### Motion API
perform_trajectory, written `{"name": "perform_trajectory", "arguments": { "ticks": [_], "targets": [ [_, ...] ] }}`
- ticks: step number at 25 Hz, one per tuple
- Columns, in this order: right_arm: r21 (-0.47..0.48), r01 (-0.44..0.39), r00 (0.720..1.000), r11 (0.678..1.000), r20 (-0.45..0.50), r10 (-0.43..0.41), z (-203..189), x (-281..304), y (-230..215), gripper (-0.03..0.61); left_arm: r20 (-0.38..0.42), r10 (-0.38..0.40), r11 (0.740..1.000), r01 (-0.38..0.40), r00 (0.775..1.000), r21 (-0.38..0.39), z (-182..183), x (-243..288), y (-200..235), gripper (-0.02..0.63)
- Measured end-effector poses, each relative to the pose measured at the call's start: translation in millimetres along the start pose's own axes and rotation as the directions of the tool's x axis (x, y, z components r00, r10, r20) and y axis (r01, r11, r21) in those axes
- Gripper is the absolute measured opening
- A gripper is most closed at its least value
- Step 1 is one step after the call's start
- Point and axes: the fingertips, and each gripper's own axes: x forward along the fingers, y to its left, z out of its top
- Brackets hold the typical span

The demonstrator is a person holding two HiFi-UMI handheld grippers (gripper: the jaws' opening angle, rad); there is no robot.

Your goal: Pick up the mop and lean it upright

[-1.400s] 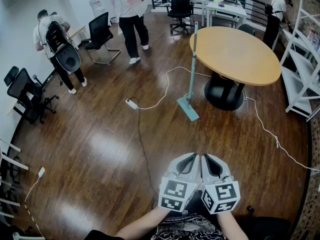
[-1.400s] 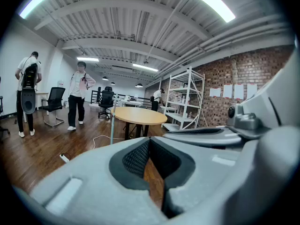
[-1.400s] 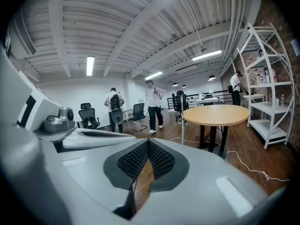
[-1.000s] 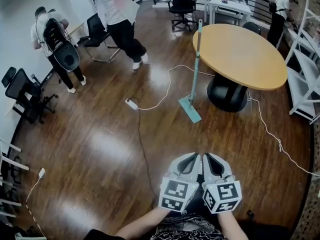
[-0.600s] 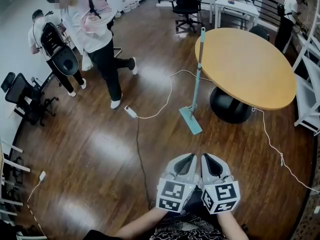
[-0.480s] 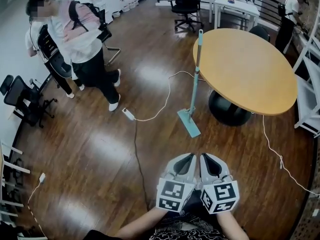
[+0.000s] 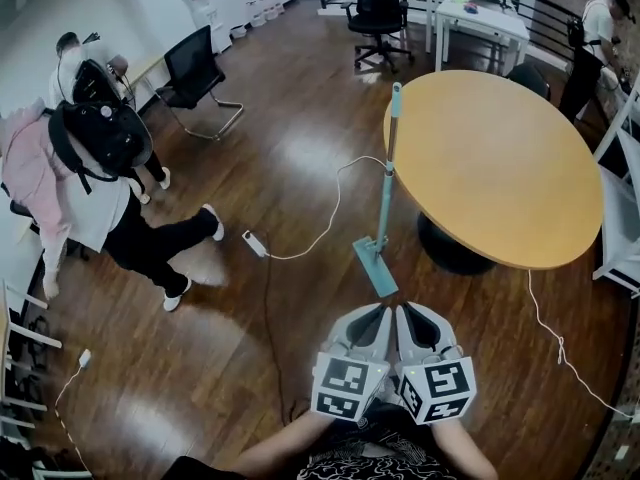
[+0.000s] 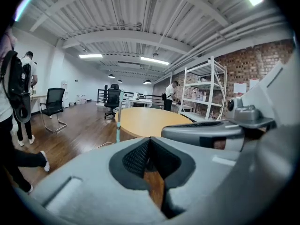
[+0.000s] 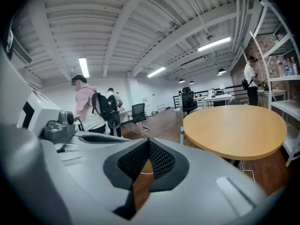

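At the far left a person with a black backpack [image 7: 95,163] strides across the wooden floor [image 7: 200,298], and a white cable [image 7: 325,213] snakes from a plug block toward the table. Our two bare forearms come up from the bottom edge and meet in front of our body, holding the grippers side by side, nearly touching, marker cubes toward us and tips pointing away over the floor. The left gripper [image 7: 372,316] has its fingers pressed together with nothing between them; only floor shows through the gap behind the pads. Just beyond it, well apart from both grippers, the teal mop [image 7: 385,193] stands upright, its flat head on the floor and its handle top at the rim of the round wooden table [image 7: 500,168], seemingly leaning on it, though we cannot be sure of contact. The right gripper [image 7: 413,315] is likewise closed tight and empty.
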Motion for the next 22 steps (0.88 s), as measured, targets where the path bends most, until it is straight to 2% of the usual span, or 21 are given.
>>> {"name": "perform_trajectory", "arguments": {
  "ticks": [12, 22],
  "targets": [
    [-0.017, -0.011, 0.999, 1.0, 0.031, 0.011, 28.2, 60.6, -29.5, -0.002, 0.018, 0.017, 1.0, -0.017, 1.0, 0.005, 25.3, 53.6, 41.6, 0.003],
    [-0.026, 0.043, 0.998, 0.999, 0.039, -0.042, 63.2, 159.8, -60.0, -0.002, 0.053, -0.035, 0.999, 0.035, 0.998, -0.008, 70.0, 125.9, 115.5, 0.003]
  ]
}}
